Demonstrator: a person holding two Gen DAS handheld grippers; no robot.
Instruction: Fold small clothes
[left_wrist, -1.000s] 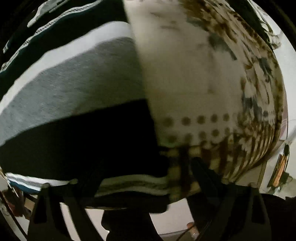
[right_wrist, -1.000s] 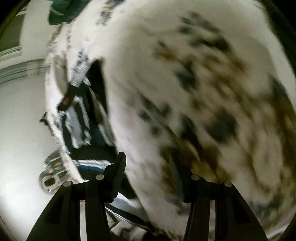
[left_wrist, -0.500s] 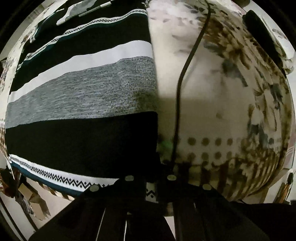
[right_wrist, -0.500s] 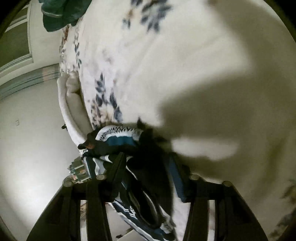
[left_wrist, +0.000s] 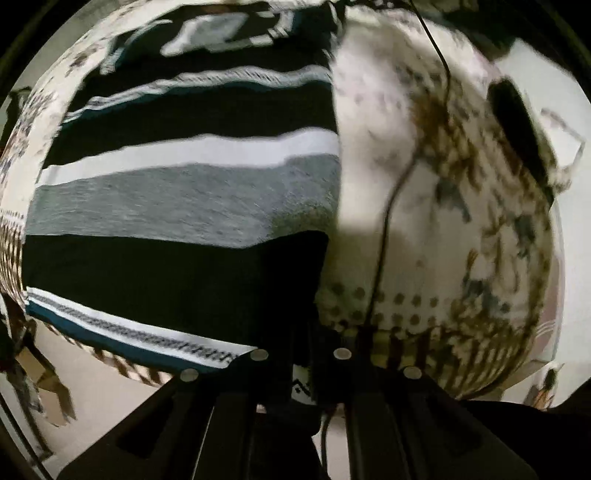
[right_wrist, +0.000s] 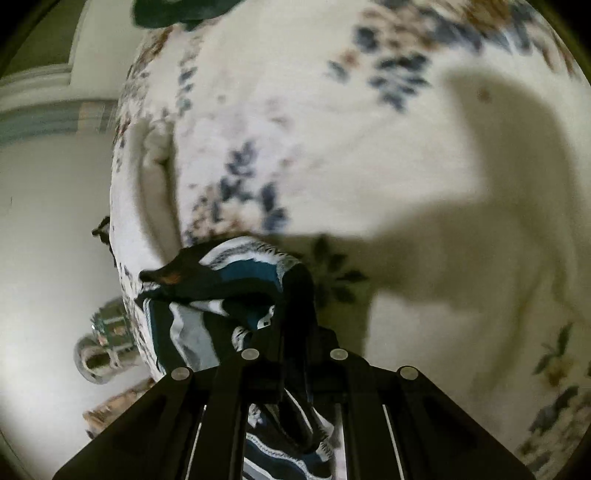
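A striped garment (left_wrist: 177, 206) with black, white, grey and teal bands lies spread on a floral bedspread (left_wrist: 461, 221) in the left wrist view. My left gripper (left_wrist: 301, 354) is shut on its near hem at the corner. In the right wrist view my right gripper (right_wrist: 295, 332) is shut on another bunched part of the same striped garment (right_wrist: 221, 284), lifted a little over the bedspread (right_wrist: 369, 166). Both pairs of fingertips are hidden by dark cloth.
A thin black cable (left_wrist: 384, 236) runs across the bedspread in the left wrist view, and a dark flat object (left_wrist: 517, 122) lies at the far right. A dark green cloth (right_wrist: 177, 11) lies at the far end of the bed. Pale floor (right_wrist: 44, 240) is on the left.
Both grippers have closed on the striped garment; a second ago their jaws stood apart. The left view has pulled back a little and shows more of the garment.
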